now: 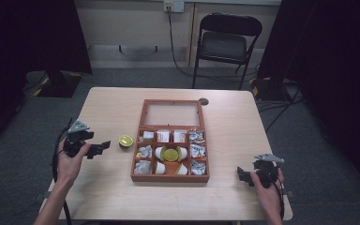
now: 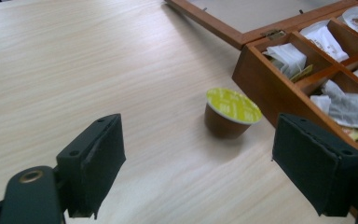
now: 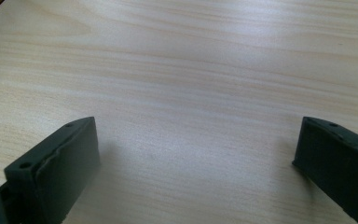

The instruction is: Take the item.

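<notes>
The pale wooden desk point(image 1: 112, 108) carries an open wooden box point(image 1: 170, 177), its glazed lid point(image 1: 172, 114) laid flat behind it and its compartments filled with sachets and white pods. One yellow-topped capsule point(image 1: 171, 154) lies in the middle compartment. A second capsule point(image 2: 231, 113) stands upright on the desk just left of the box, apart from it. The left gripper point(image 2: 200, 168) hangs near this capsule, fingers point(image 2: 95, 163) apart and empty. The right gripper point(image 3: 196, 172) rests well right of the box, fingers point(image 3: 60, 163) apart over bare desk. Judging from this, the outside capsule has yet to be boxed.
</notes>
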Tool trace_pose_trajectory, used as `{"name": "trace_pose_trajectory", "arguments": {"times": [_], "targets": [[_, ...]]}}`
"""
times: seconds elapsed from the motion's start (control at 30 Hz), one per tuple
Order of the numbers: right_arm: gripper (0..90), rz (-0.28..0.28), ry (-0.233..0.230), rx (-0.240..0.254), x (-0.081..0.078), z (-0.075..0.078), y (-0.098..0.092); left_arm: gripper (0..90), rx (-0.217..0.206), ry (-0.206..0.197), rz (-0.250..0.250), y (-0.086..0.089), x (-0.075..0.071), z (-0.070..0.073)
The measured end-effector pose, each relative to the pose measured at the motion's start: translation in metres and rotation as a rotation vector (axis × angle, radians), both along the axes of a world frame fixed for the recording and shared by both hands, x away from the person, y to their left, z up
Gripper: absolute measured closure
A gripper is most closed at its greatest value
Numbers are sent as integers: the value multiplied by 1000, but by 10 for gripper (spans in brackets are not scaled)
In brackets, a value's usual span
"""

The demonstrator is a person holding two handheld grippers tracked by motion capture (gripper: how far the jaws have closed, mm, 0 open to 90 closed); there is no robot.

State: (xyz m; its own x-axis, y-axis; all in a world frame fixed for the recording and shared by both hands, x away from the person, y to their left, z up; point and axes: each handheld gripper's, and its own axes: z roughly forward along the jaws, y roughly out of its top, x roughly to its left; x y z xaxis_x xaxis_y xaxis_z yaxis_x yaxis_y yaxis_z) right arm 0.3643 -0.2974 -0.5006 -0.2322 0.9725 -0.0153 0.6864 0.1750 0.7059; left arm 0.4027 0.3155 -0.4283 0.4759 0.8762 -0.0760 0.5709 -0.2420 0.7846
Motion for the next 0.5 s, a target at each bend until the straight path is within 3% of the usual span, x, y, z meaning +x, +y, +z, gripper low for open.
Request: {"name": "trace_pose_trajectory", "arguments": {"times": [0.23, 0.5], "targets": [[0, 0, 0, 0, 0, 0, 0, 171, 4, -4, 34, 22, -10, -6], [0, 0, 0, 0, 0, 0, 0, 172, 18, 31, 94, 40, -11, -19]]}}
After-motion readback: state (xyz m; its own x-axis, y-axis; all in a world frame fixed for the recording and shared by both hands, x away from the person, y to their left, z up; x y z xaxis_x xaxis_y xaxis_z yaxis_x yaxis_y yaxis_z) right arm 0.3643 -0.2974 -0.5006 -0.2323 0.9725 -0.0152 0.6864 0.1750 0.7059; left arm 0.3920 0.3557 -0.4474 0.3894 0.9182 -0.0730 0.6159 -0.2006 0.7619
